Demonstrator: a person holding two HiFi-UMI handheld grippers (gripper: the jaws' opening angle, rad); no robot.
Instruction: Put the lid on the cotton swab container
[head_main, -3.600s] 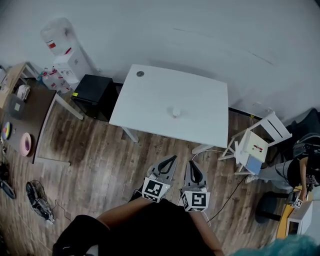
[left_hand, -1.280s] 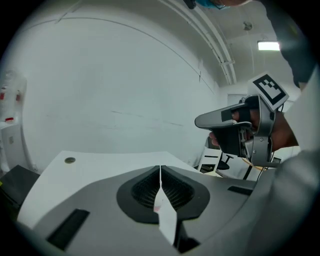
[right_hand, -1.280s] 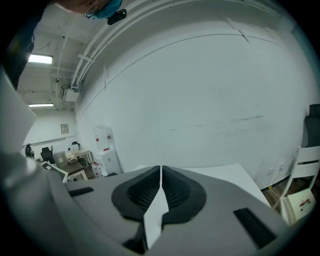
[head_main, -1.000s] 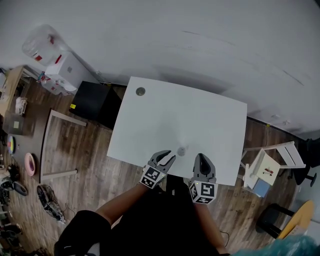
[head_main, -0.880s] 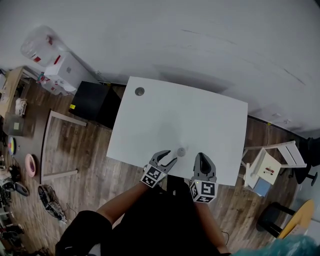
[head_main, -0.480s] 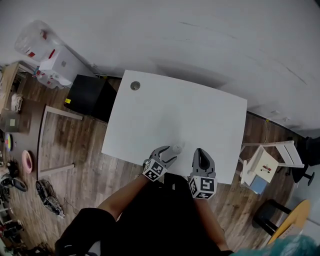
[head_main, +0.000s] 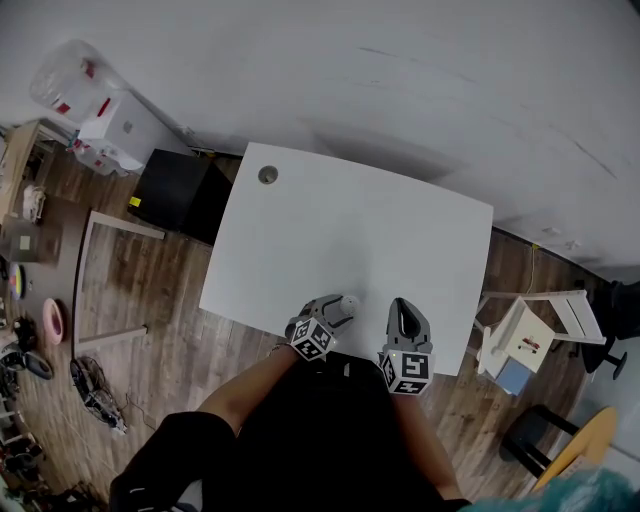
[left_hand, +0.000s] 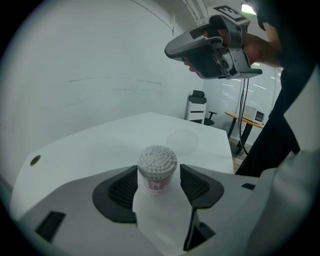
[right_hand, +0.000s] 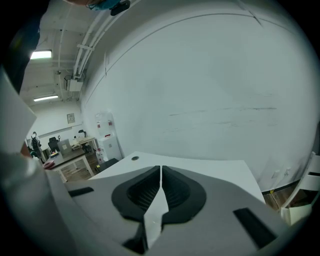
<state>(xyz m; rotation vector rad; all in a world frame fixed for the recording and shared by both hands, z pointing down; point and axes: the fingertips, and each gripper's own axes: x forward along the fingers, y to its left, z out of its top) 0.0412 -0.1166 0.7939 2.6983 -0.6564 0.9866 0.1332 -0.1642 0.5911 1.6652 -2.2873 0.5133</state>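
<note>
A small round container (left_hand: 157, 167), packed with white cotton swabs and open at the top, stands upright near the front edge of the white table (head_main: 350, 220). My left gripper (left_hand: 158, 186) is open and its jaws have just been opening. The container stands between the two pads, and I see neither pad pressing on it. A clear round lid (left_hand: 182, 141) lies flat on the table just beyond the container. My right gripper (head_main: 401, 308) hovers to the right of the container (head_main: 349, 300), shut, with nothing between its pads (right_hand: 150, 190).
A round cable hole (head_main: 267, 175) marks the table's far left corner. A black cabinet (head_main: 175, 190) and a water dispenser (head_main: 110, 115) stand left of the table, a small white chair (head_main: 520, 335) to its right. Wooden floor surrounds the table.
My left gripper has come down and forward, its jaws have spread wide, and the container now stands between them. The right gripper has edged a little closer to the table.
</note>
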